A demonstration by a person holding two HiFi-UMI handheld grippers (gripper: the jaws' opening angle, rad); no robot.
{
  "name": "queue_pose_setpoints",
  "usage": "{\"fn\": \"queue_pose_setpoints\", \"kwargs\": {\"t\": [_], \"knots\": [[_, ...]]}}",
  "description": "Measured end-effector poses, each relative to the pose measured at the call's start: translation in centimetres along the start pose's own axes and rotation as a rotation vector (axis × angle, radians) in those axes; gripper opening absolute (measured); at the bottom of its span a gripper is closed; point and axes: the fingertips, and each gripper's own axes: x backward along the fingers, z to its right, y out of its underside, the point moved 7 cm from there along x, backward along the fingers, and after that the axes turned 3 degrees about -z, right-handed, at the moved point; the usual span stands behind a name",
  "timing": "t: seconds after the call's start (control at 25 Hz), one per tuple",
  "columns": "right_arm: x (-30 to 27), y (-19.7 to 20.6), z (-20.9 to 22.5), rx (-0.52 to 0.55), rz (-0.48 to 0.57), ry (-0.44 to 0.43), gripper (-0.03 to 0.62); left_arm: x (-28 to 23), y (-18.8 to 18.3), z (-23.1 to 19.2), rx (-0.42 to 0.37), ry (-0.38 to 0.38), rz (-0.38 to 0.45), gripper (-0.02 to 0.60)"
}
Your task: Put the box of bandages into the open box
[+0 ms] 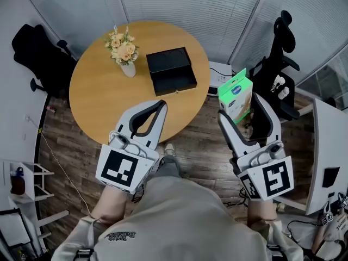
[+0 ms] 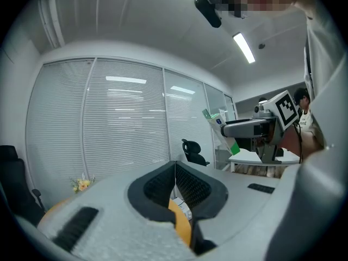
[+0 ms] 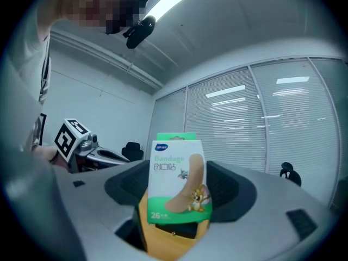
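My right gripper [image 1: 238, 106] is shut on the green and white box of bandages [image 1: 236, 94], held upright in the air off the table's right edge. In the right gripper view the bandage box [image 3: 176, 181] fills the gap between the jaws of the right gripper [image 3: 176, 200]. The black open box [image 1: 171, 69] lies on the round wooden table [image 1: 98, 102], its lid folded back; a dark sliver of the open box [image 3: 174, 228] shows under the bandages. My left gripper [image 1: 161, 104] hovers over the table's near edge, shut with nothing in it; the left gripper [image 2: 175, 167] shows its jaws pressed together.
A white vase of flowers [image 1: 124, 50] stands on the table just left of the open box. Black office chairs sit at the far left [image 1: 38, 56] and right [image 1: 280, 58]. A white shelf [image 1: 24, 192] is at lower left, a white desk [image 1: 326, 151] at right.
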Motion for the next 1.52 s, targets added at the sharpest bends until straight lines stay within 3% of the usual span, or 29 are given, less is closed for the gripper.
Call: {"fn": "queue_pose_setpoints", "kwargs": {"t": [0.84, 1.2, 1.52], "knots": [[-15.9, -1.2, 1.8, 0.004, -0.035, 0.017, 0.308, -7.4, 0.8, -13.7, 0.036, 0.047, -0.013, 0.023], [-20.4, -0.6, 2.9, -0.013, -0.061, 0.013, 0.308, -9.7, 1.4, -17.4, 0.062, 0.039, -0.027, 0.023], [-22.4, 0.0, 4.9, -0.029, -0.045, -0.039, 0.308, -11.2, 1.9, -17.7, 0.072, -0.007, -0.068, 0.023]]}}
